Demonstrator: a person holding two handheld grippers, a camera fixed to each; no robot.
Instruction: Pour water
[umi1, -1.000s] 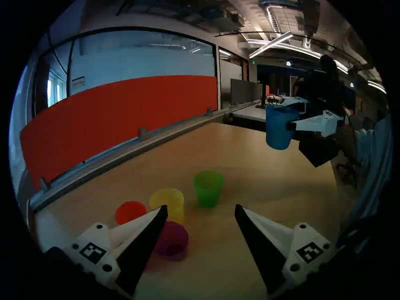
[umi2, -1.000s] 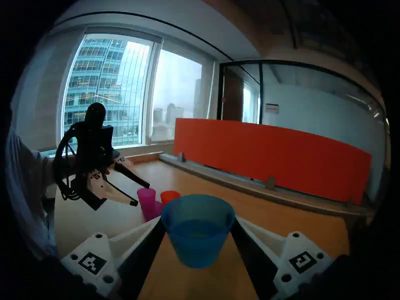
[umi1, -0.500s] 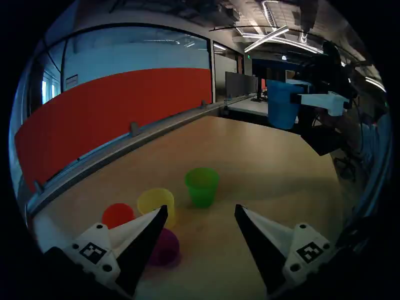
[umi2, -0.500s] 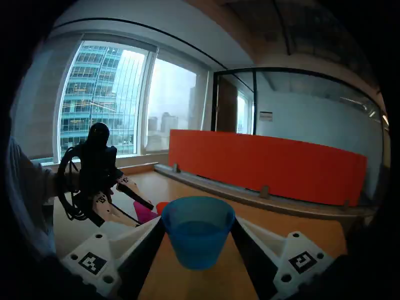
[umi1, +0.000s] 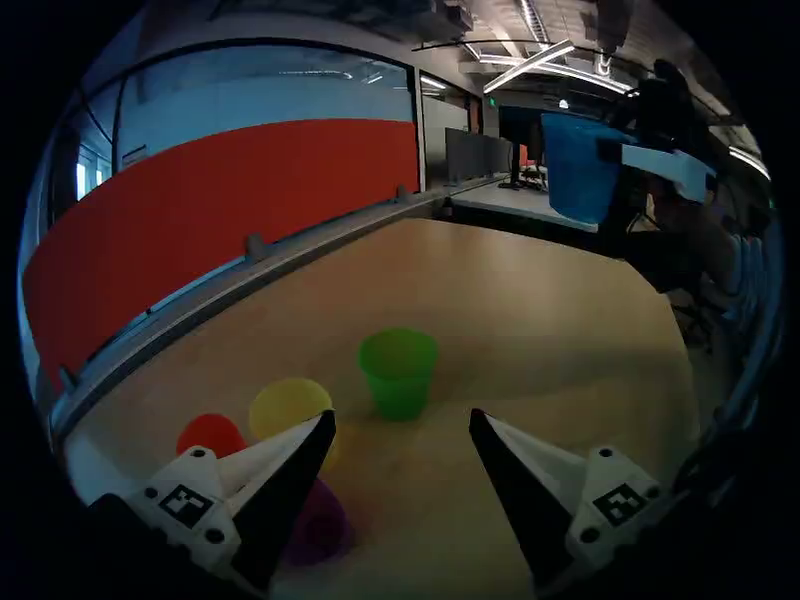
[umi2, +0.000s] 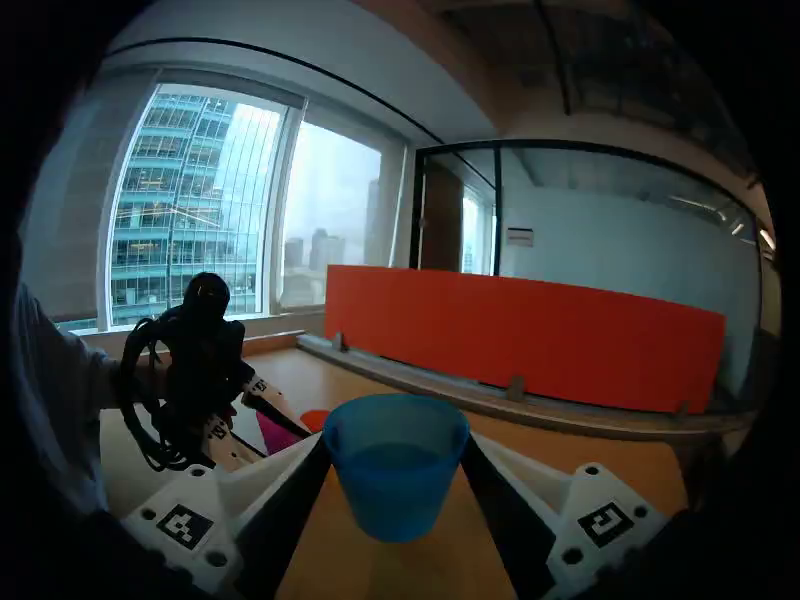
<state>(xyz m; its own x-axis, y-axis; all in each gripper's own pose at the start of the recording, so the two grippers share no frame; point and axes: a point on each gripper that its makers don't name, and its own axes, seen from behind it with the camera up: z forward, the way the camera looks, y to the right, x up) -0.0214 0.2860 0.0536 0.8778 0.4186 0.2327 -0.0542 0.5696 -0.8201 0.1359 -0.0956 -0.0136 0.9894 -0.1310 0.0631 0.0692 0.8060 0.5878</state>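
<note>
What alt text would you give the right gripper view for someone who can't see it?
The right gripper grips a blue cup of water, upright, above a wooden table. Behind stand an orange partition and tall windows.

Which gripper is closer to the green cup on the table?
Left. The left gripper hovers low, just short of the green cup, jaws open and empty. The right gripper is well beyond it, up in the air, jaws shut on the blue cup.
</note>
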